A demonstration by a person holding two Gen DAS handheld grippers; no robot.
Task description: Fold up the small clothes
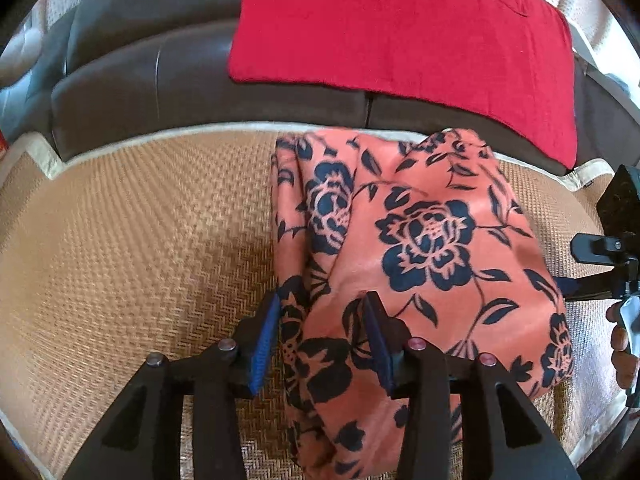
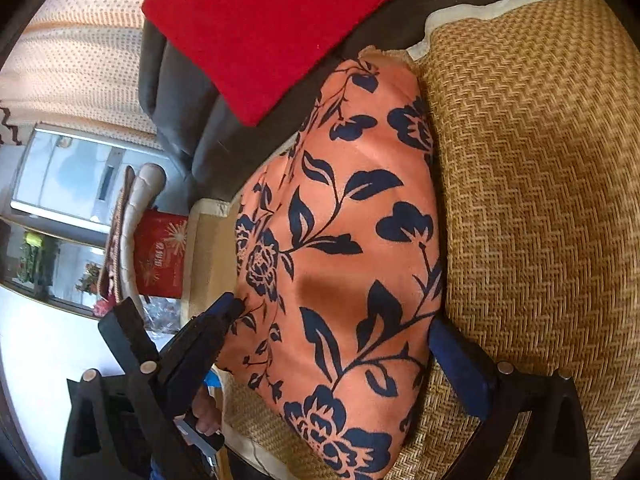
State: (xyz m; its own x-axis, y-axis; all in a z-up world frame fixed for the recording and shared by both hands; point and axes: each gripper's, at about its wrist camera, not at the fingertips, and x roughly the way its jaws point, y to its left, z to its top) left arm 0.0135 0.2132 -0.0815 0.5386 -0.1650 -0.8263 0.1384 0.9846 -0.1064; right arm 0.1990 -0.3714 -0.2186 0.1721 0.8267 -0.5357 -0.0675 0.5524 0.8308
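Note:
An orange garment with dark blue flowers (image 1: 420, 240) lies bunched on the woven mat (image 1: 140, 240). My left gripper (image 1: 322, 300) is open, its blue-padded fingers (image 1: 266, 336) straddling the garment's near left fold. In the right wrist view the same garment (image 2: 340, 240) fills the middle. My right gripper (image 2: 338, 316) is open wide, one finger (image 2: 224, 312) at the garment's left edge and the other (image 2: 456, 356) at its right edge over the mat. The right gripper and a hand also show at the right edge of the left wrist view (image 1: 616, 264).
A red cloth (image 1: 400, 28) lies draped over the dark leather sofa back (image 1: 160, 80) behind the mat. In the right wrist view, a red box (image 2: 160, 256), cushions and a glass table (image 2: 64, 176) stand off the sofa's end.

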